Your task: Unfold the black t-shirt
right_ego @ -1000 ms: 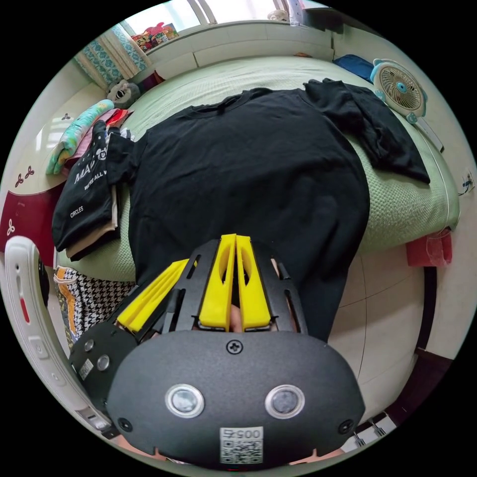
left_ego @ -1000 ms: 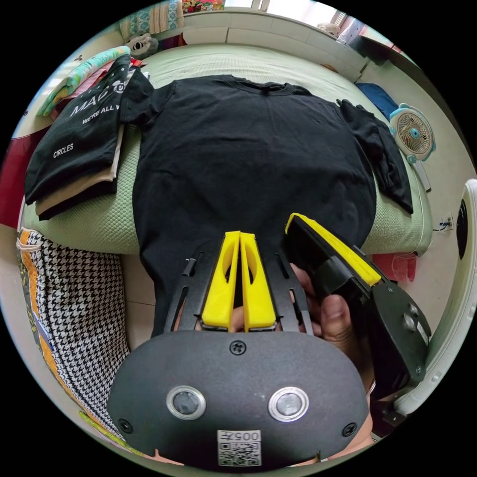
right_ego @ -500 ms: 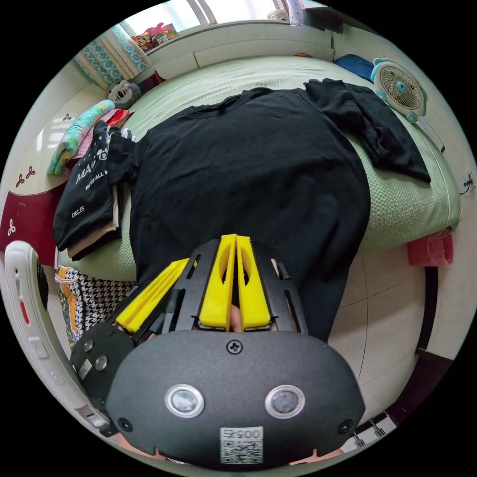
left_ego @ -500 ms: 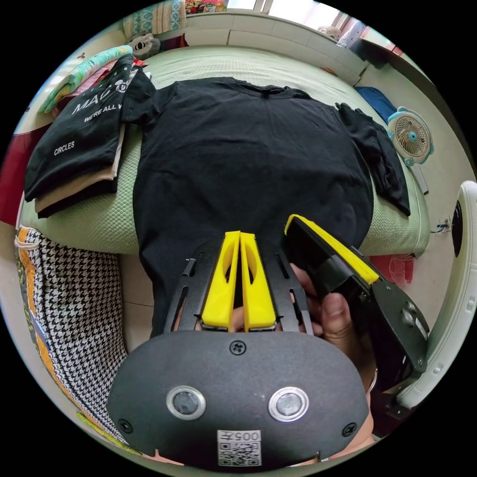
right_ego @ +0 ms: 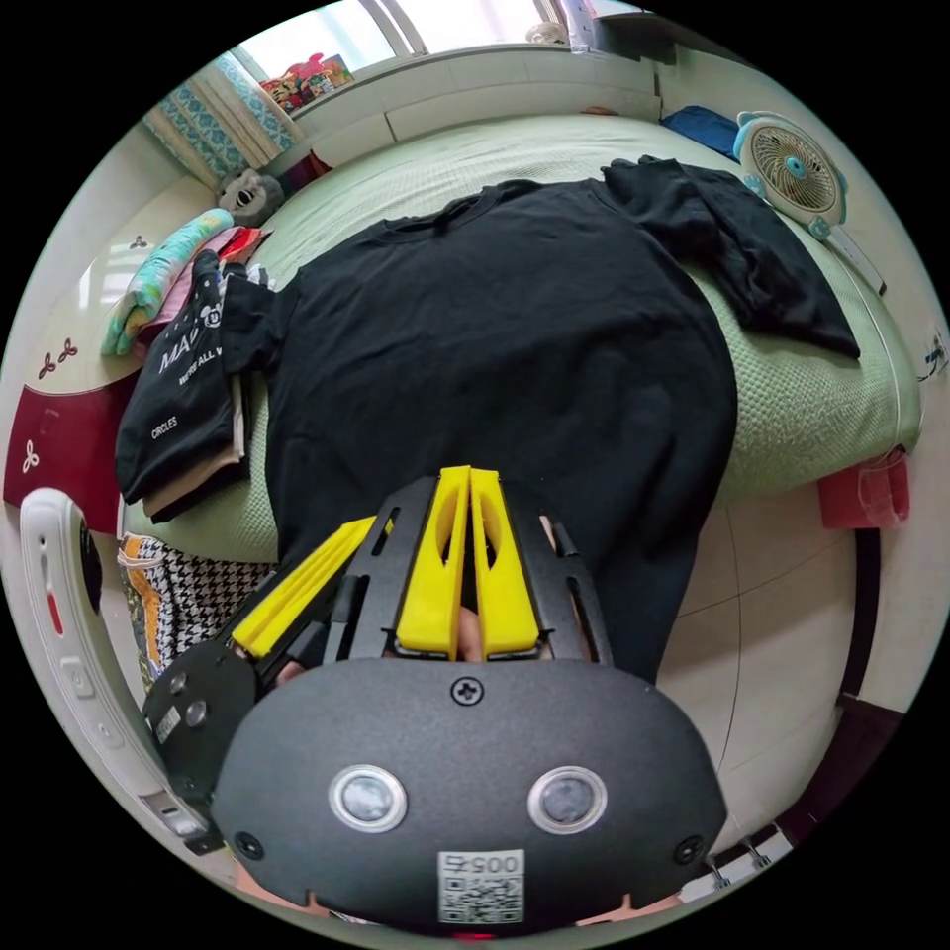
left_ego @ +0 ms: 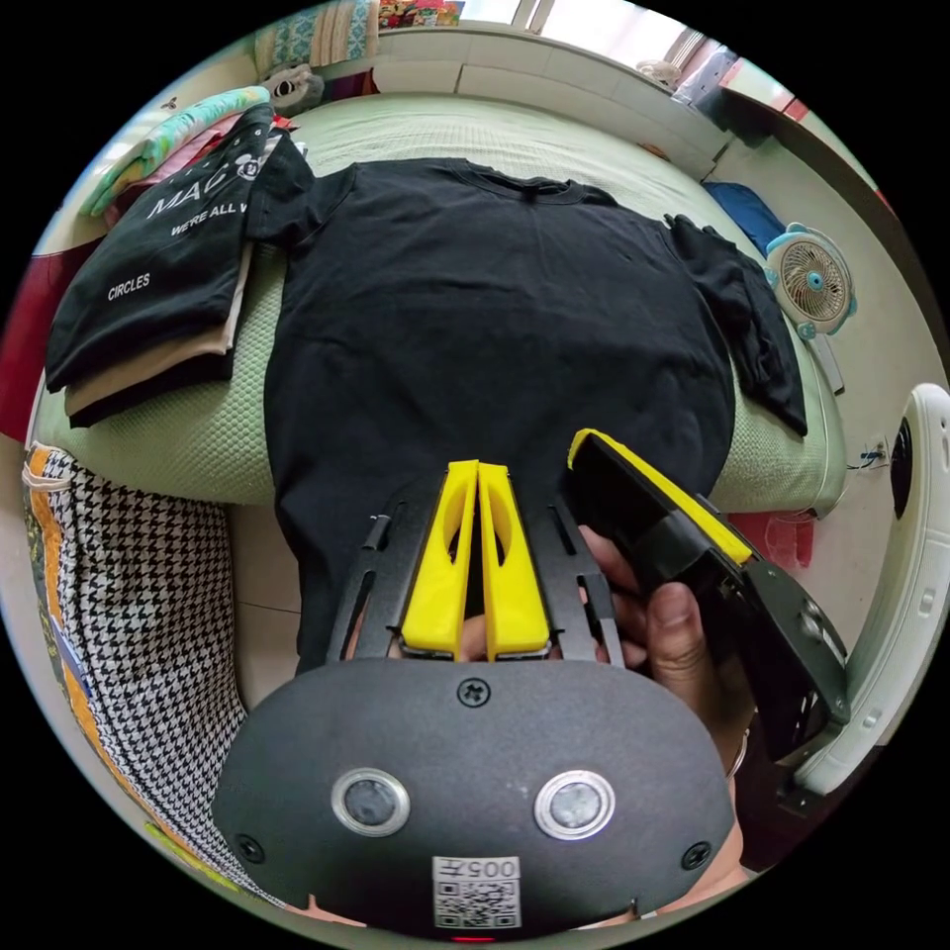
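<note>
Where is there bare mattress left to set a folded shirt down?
Bare green mattress lies beyond the black t-shirt collar, up to the headboard ledge, and at the near corner under the crumpled right sleeve. The side beside the folded clothes stack is crowded.

A matt black cloth t-shirt [left_ego: 495, 317] lies smooth over a pale green mattress cover [left_ego: 178, 445] with a rough, waffle-like quilted weave. The left gripper [left_ego: 479, 475] and right gripper [right_ego: 469, 480] have smooth, slightly glossy yellow plastic jaws set in black frames, behind housings of finely grained matt black plastic with shiny metal-ringed lenses. A stack [left_ego: 148, 297] of folded cloth garments sits beside the shirt, the top one matt black with white print. A woven houndstooth fabric bag [left_ego: 139, 633] hangs below. The fan [right_ego: 792, 168] is glossy pastel plastic. The floor [right_ego: 762, 614] is smooth, faintly glossy tile.
</note>
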